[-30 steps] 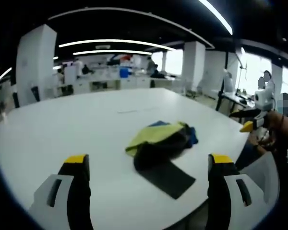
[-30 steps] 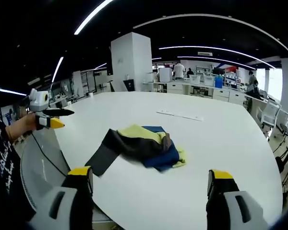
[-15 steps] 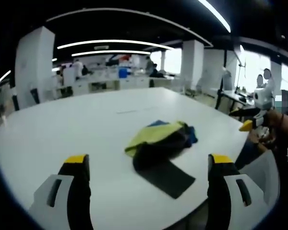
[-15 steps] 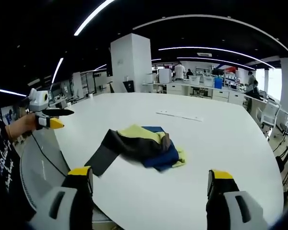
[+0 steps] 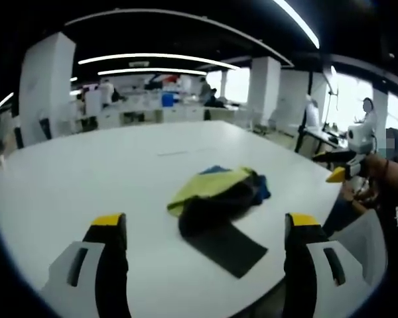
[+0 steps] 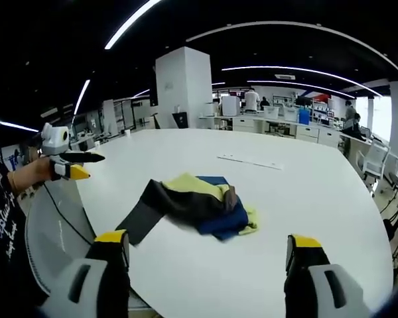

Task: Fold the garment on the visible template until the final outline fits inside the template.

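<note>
One garment (image 5: pixel 215 199) — crumpled, in yellow-green, blue and dark brown or black panels — lies in a loose heap on a large white round table (image 5: pixel 86 172), with one dark flat piece (image 5: pixel 227 246) trailing out of the heap toward the table's near edge. In the right gripper view the same garment (image 6: pixel 199 202) sits near the middle of the table (image 6: pixel 305 192), its dark piece (image 6: pixel 140 218) reaching toward the edge on the side of the left gripper.

Left gripper (image 5: pixel 202 228): held above the table's near edge, short of the garment, touching nothing; its two yellow-tipped jaws stand wide apart with the heap seen between them. In the right gripper view it (image 6: pixel 76 165) is gripped by the person's hand (image 6: pixel 33 173) off the table's edge, well apart from the garment.

Right gripper (image 6: pixel 203 246): also over the near edge of the table, clear of the cloth, jaws spread wide and empty. In the left gripper view it (image 5: pixel 341 165) hovers beyond the table's rim, carried by a hand (image 5: pixel 378 171).

A thin pale strip (image 6: pixel 249 160) lies flat on the table beyond the garment, well apart from it. No template outline can be made out around the garment.

Surroundings — white pillars (image 6: pixel 182 86), desks behind the table, long ceiling light strips (image 5: pixel 156 59).
</note>
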### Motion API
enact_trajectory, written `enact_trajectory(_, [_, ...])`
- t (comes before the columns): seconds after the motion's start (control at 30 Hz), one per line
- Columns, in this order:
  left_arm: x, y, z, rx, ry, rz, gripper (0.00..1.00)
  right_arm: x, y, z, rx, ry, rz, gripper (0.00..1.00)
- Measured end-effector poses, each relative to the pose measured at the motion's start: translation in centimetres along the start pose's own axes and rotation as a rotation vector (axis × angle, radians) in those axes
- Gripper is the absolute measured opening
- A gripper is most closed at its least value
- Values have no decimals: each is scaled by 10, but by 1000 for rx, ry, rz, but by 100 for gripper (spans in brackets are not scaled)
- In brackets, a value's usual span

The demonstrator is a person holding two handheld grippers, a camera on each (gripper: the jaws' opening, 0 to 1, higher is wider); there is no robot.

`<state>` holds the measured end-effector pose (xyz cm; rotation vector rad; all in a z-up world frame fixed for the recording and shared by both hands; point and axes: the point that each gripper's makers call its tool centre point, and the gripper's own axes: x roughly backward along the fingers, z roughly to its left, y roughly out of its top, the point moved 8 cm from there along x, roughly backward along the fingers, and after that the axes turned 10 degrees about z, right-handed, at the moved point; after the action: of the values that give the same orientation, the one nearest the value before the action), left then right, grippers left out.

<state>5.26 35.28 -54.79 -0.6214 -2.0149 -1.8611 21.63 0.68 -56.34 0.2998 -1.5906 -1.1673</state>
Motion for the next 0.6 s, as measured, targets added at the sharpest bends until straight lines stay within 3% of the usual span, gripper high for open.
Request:
enact_trajectory(0.43, [-34, 2, -6, -24, -15, 27, 89, -29, -6, -9, 2, 17, 13, 91])
enact_trajectory(0.6, [-49, 5, -16, -44, -61, 22, 84, -40, -4, -11, 9, 25, 14, 88])
